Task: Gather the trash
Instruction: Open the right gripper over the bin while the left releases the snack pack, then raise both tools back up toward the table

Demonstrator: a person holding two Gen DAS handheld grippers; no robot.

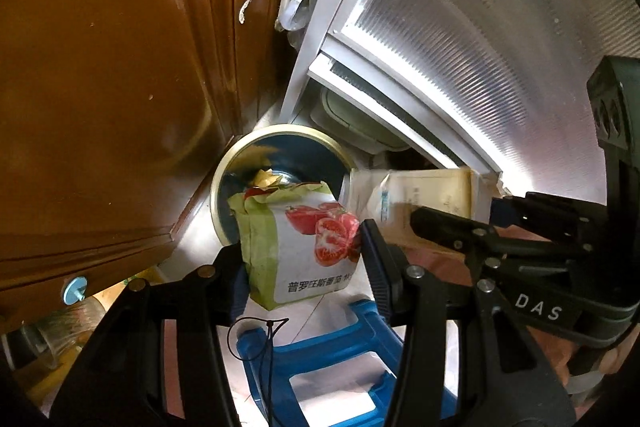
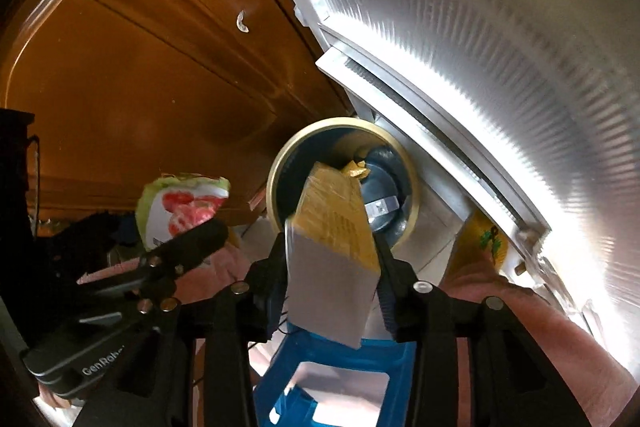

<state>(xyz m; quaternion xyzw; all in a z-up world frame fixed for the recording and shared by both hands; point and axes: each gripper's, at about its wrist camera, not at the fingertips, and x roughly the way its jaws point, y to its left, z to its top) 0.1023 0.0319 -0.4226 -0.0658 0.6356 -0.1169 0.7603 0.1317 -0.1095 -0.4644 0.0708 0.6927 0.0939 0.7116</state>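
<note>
left hand-held gripper clamping tomato packet, right hand-held gripper around yellow carton, grip unclear, over bin

The floor carries a gold-rimmed bin and blue stool.

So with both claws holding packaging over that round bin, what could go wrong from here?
1. The yellow box tilts across the trash can rim, so it could catch on the edge rather than drop in.
2. The right claw and left claw with its tomato carton crowd one opening and may collide.
3. Either piece could land on the blue stool below.
</note>
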